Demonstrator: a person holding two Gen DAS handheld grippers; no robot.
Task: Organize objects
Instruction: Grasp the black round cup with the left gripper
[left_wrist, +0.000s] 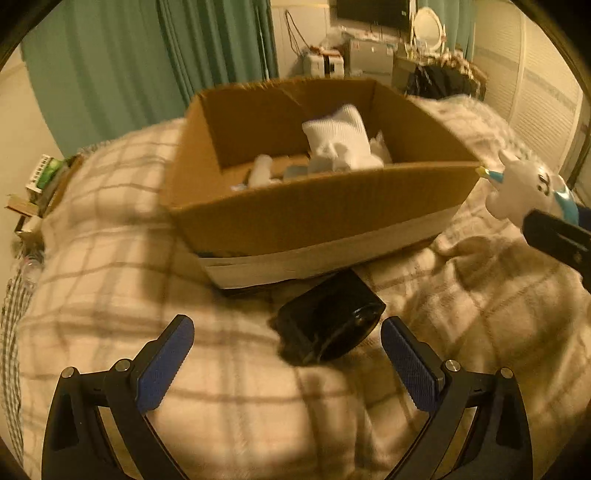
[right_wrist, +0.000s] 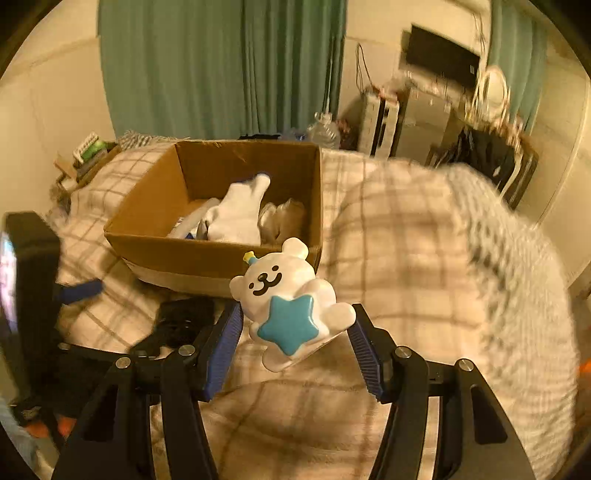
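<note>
The right gripper (right_wrist: 295, 332) pinches a white bear figurine with a blue star (right_wrist: 286, 299) above the plaid blanket (right_wrist: 406, 258). The left gripper (left_wrist: 288, 339) hangs spread over a black cylindrical object (left_wrist: 328, 321) lying just before the open cardboard box (left_wrist: 317, 206), which holds white socks (left_wrist: 340, 140).

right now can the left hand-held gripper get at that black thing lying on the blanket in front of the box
Probably yes: the left hand-held gripper is open and the black object lies just ahead between its fingers on the blanket, with nothing between them. The cardboard box sits behind it.
</note>
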